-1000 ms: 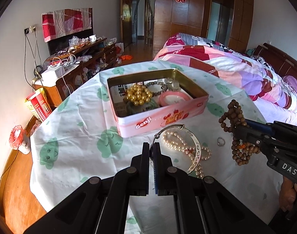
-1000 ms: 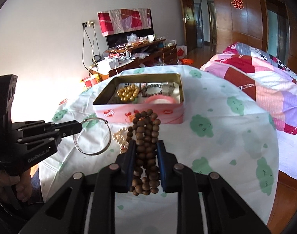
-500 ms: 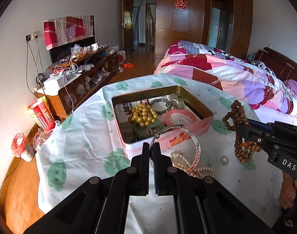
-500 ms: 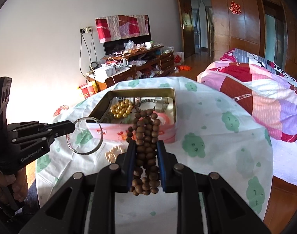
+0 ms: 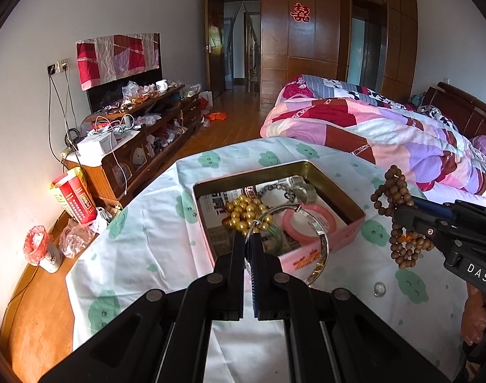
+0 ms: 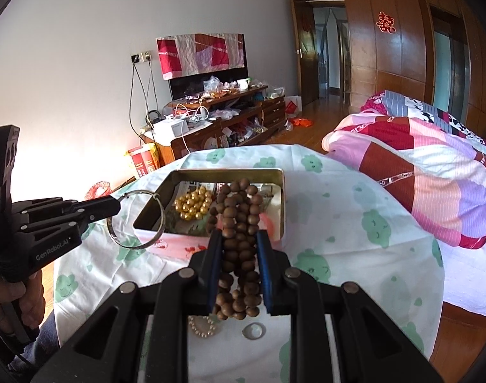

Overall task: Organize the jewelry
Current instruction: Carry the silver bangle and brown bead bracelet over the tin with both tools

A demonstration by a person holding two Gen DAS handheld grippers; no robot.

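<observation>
Left claw [image 5: 250, 239]: pressed together on the thin rim of a silver bangle [image 5: 319, 249], which hangs off its tips in the air, above the near wall of the tin [image 5: 354, 209]. In the right wrist view the same claw [image 6: 116, 206] comes in from the left with the bangle [image 6: 137, 218] dangling beside the tin's near left corner.

Right claw [image 6: 237, 239]: clamped on a bunch of brown wooden beads [image 6: 238, 223]; strands stick up past the tips and hang down below the fingers [image 6: 215, 255]. From the left wrist view it sits to the right, beads [image 5: 399, 217] held off the surface.

Under the right claw, on the cloth-covered surface [image 6: 338, 223]: a small coil of pearls [image 6: 204, 325] and a ring [image 6: 254, 331], side by side, apart.

Just ahead of both claws: the open pink tin [image 6: 281, 198]. Inside it, a cluster of gold beads [image 5: 247, 212], a pink bangle [image 5: 310, 221], a dark bead bracelet [image 5: 276, 188] at the back.

Beyond the surface: a bed [image 5: 386, 127] to the right, a cluttered TV stand [image 5: 153, 127] to the left.
</observation>
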